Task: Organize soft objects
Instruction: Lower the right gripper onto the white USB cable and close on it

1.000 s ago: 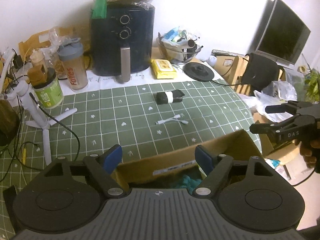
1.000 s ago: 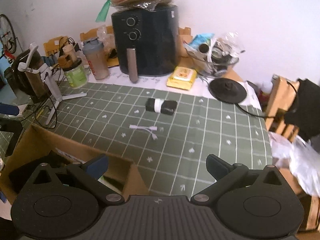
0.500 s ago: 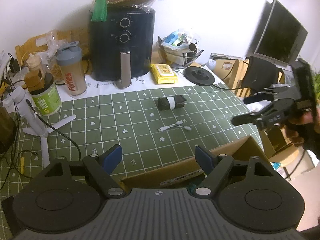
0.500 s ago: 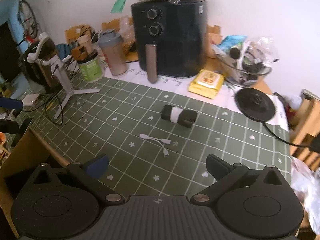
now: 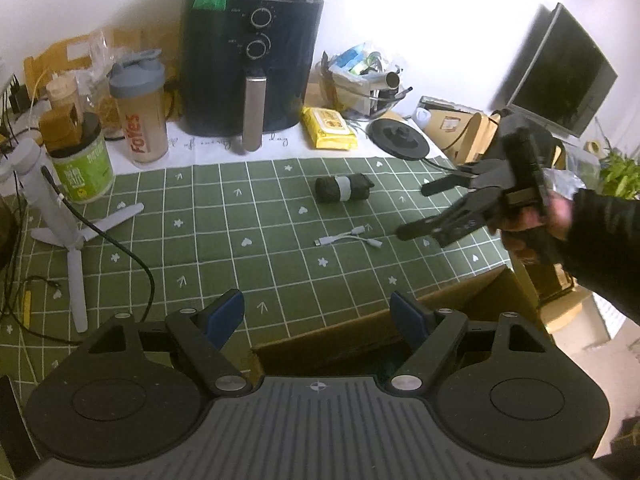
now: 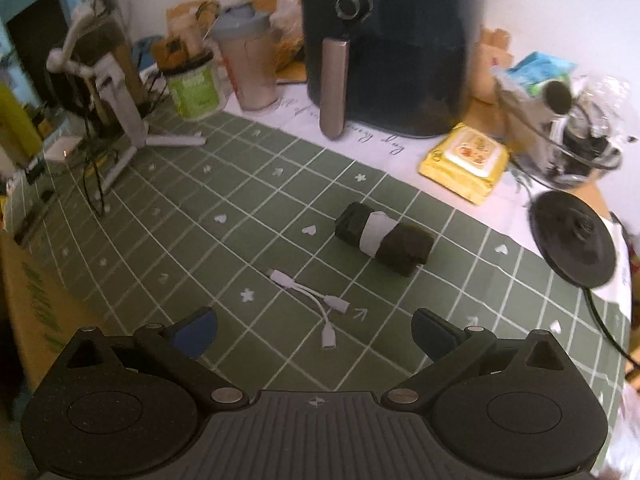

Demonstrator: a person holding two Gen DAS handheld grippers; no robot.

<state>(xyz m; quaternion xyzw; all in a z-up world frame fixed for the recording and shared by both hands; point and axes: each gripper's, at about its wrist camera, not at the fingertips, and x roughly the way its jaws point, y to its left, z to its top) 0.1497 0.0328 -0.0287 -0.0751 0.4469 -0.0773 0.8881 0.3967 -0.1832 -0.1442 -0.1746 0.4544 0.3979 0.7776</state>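
A dark rolled cloth with a white band point(image 5: 344, 188) point(image 6: 384, 240) lies on the green checked tablecloth point(image 5: 224, 240) point(image 6: 240, 216). A short white split cable point(image 5: 348, 238) point(image 6: 316, 300) lies just in front of it. My right gripper point(image 6: 314, 332) point(image 5: 414, 212) is open and empty, low over the cable, its jaws pointing toward the roll. My left gripper point(image 5: 318, 314) hangs open and empty above the near edge of a cardboard box point(image 5: 400, 320) point(image 6: 28, 304). The box's inside is dark.
A black air fryer point(image 5: 252, 72) point(image 6: 392, 48), a shaker bottle point(image 5: 140, 116), a green jar point(image 5: 80, 164), a yellow wipes pack point(image 5: 328, 128) point(image 6: 468, 160), a black round base point(image 5: 398, 138) point(image 6: 572, 240) and a bowl of clutter point(image 5: 360, 80) line the back. A white tripod point(image 5: 60, 216) point(image 6: 120, 120) with cables stands left.
My right gripper has swung in from the table's right side and dropped toward the cable and the roll. My left gripper has drifted slightly forward, so less of the box shows.
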